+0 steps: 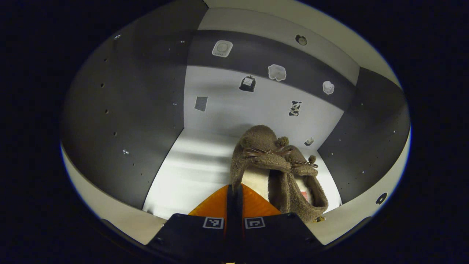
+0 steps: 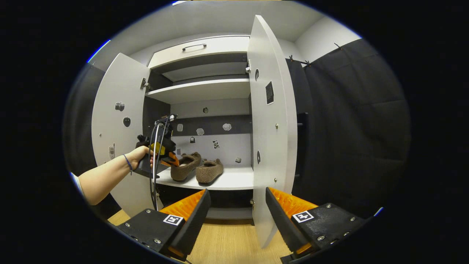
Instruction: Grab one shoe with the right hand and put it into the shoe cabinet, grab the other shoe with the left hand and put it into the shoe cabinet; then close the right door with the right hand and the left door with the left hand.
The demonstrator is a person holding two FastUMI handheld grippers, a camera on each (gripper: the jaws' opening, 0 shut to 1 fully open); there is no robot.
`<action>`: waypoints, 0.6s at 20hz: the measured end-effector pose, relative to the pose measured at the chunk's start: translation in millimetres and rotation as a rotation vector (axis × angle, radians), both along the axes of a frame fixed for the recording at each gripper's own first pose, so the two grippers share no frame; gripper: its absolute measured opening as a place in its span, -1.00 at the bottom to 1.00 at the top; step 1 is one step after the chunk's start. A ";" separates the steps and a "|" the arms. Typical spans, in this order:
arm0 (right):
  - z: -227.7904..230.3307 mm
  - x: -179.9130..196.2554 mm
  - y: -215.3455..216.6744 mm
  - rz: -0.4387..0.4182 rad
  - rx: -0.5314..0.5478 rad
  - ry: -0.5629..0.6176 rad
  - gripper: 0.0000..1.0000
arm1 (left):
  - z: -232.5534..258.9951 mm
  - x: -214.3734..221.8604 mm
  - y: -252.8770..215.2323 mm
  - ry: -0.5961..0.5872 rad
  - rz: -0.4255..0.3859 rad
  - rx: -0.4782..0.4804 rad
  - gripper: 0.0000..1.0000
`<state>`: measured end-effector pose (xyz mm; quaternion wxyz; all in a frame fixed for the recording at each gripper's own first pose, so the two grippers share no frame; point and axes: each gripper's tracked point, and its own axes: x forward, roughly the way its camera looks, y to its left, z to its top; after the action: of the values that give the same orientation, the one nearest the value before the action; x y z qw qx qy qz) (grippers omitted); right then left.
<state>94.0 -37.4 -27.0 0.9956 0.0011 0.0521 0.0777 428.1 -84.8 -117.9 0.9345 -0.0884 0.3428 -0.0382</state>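
Observation:
Two fuzzy brown shoes lie side by side on the cabinet's lower shelf (image 2: pixel 234 180). In the left gripper view the left shoe (image 1: pixel 256 146) reaches down to my left gripper (image 1: pixel 234 189), whose fingers are shut on its heel rim. The other shoe (image 1: pixel 304 187) leans against it on the right. In the right gripper view a hand holds the left gripper (image 2: pixel 171 159) at the heel of the left shoe (image 2: pixel 187 164), with the second shoe (image 2: pixel 209 171) beside it. My right gripper (image 2: pixel 237 193) is open and holds nothing, out in front of the cabinet, well back from the shelf.
Both doors stand open: the left door (image 2: pixel 117 139) behind the forearm, the right door (image 2: pixel 273 128) edge-on just beyond my right fingers. More shelves and a drawer sit above. Wooden floor (image 2: pixel 227 242) lies below. Small stickers dot the back wall (image 1: pixel 256 106).

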 end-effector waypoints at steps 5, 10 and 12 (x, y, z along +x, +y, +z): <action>-0.2 0.9 -1.1 -0.007 0.020 0.010 0.85 | 0.0 2.2 -1.8 -0.016 -0.028 0.037 -0.82; 3.2 -6.0 -1.5 -0.005 0.026 0.002 0.85 | 42.6 -9.1 0.8 -0.128 -0.035 0.085 -0.22; 3.9 -8.8 -3.7 -0.006 0.033 0.002 0.85 | 66.8 -21.8 -2.5 -0.190 -0.050 0.096 0.29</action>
<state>85.2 -41.0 -23.1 0.9956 0.0178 0.0518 0.0755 406.3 -87.3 -51.2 0.9646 -0.0312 0.2562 -0.0533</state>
